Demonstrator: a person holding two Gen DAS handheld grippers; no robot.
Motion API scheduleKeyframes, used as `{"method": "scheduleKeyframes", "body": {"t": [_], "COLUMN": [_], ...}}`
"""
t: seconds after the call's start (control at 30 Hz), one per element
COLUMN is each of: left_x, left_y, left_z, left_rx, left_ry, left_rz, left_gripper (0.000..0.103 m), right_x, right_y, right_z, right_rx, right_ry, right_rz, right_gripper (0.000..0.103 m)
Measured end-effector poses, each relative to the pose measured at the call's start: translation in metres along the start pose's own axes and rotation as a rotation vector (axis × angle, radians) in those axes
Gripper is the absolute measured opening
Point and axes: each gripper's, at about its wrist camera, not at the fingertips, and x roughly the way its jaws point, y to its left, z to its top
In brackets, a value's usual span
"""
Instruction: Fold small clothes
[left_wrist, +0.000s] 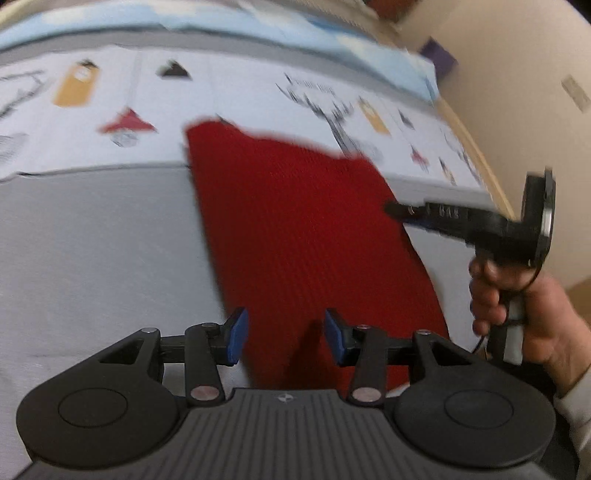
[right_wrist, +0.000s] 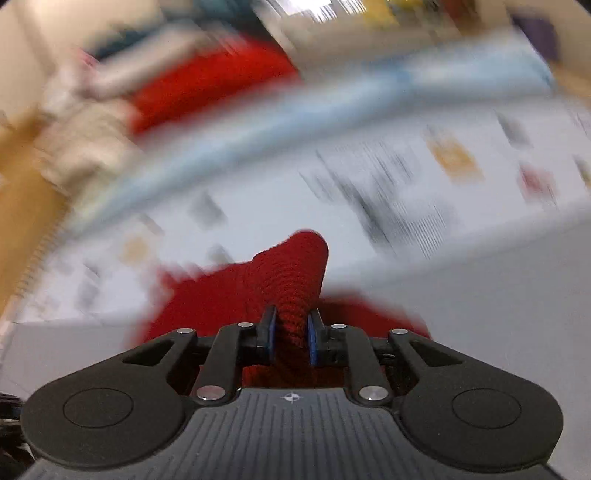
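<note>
- The red knit garment (left_wrist: 295, 229) lies spread on the bed (left_wrist: 92, 258), over the grey sheet and partly onto the white printed cover (left_wrist: 240, 96); no fold shows in it yet, so I judge you are at the very start.
- Your right hand-held gripper (right_wrist: 290, 334) has its pads pinched on a bunched edge of the garment, which rises between them.
- Your left hand-held gripper (left_wrist: 282, 338) stands about half open above the near edge of the cloth, holding nothing.
- Left to do: grip that near edge, carry the cloth over itself, then flatten it.
- More red fabric (right_wrist: 207, 81) shows blurred farther off; I cannot tell what it is.
</note>
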Motion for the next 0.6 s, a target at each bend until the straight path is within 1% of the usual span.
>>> {"method": "scheduleKeyframes", "body": {"t": [0.03,0.07,0.1,0.13,0.17,0.2,0.23,0.27,0.33,0.37,0.4,0.43,0.47,0.5,0.53,0.6], "left_x": [0.009,0.017,0.026,0.032,0.038,0.043,0.047,0.05,0.054,0.055,0.056,0.056,0.056,0.055,0.054,0.051], "left_y": [-0.005,-0.009,-0.011,-0.013,-0.012,-0.011,-0.01,-0.011,-0.011,-0.01,-0.009,-0.007,-0.006,-0.005,-0.004,-0.006], "left_z": [-0.003,-0.007,-0.011,-0.015,-0.02,-0.024,-0.028,-0.032,-0.038,-0.04,-0.041,-0.041,-0.041,-0.042,-0.042,-0.043], "left_rx": [0.02,0.041,0.069,0.091,0.105,0.114,0.126,0.143,0.174,0.18,0.174,0.164,0.159,0.155,0.153,0.163], "left_ry": [0.033,0.068,0.108,0.137,0.162,0.188,0.209,0.223,0.237,0.237,0.236,0.234,0.233,0.23,0.227,0.216], "left_rz": [-0.001,0.007,0.033,0.056,0.074,0.085,0.092,0.099,0.107,0.106,0.102,0.099,0.099,0.1,0.102,0.11], "left_gripper": [0.05,0.05,0.05,0.052,0.052,0.051,0.05,0.05,0.05,0.05,0.049,0.05,0.05,0.051,0.051,0.052], "right_x": [0.004,0.002,-0.005,-0.014,-0.023,-0.03,-0.033,-0.032,-0.025,-0.02,-0.018,-0.02,-0.023,-0.025,-0.028,-0.032], "right_y": [-0.007,-0.011,-0.012,-0.012,-0.011,-0.012,-0.014,-0.016,-0.021,-0.021,-0.018,-0.014,-0.011,-0.012,-0.017,-0.023], "right_z": [-0.003,-0.004,-0.004,-0.004,-0.005,-0.006,-0.009,-0.012,-0.024,-0.032,-0.039,-0.045,-0.048,-0.05,-0.051,-0.053], "right_rx": [0.029,0.05,0.055,0.044,0.03,0.026,0.03,0.035,0.035,0.005,-0.052,-0.137,-0.187,-0.192,-0.16,-0.135], "right_ry": [0.033,0.036,0.022,0.001,-0.014,-0.012,0.011,0.051,0.193,0.259,0.293,0.295,0.293,0.294,0.304,0.309], "right_rz": [-0.017,-0.005,0.014,0.029,0.05,0.071,0.093,0.113,0.162,0.178,0.179,0.165,0.164,0.182,0.207,0.211], "right_gripper": [0.023,0.028,0.028,0.031,0.042,0.047,0.052,0.053,0.052,0.052,0.051,0.046,0.037,0.032,0.029,0.029]}}
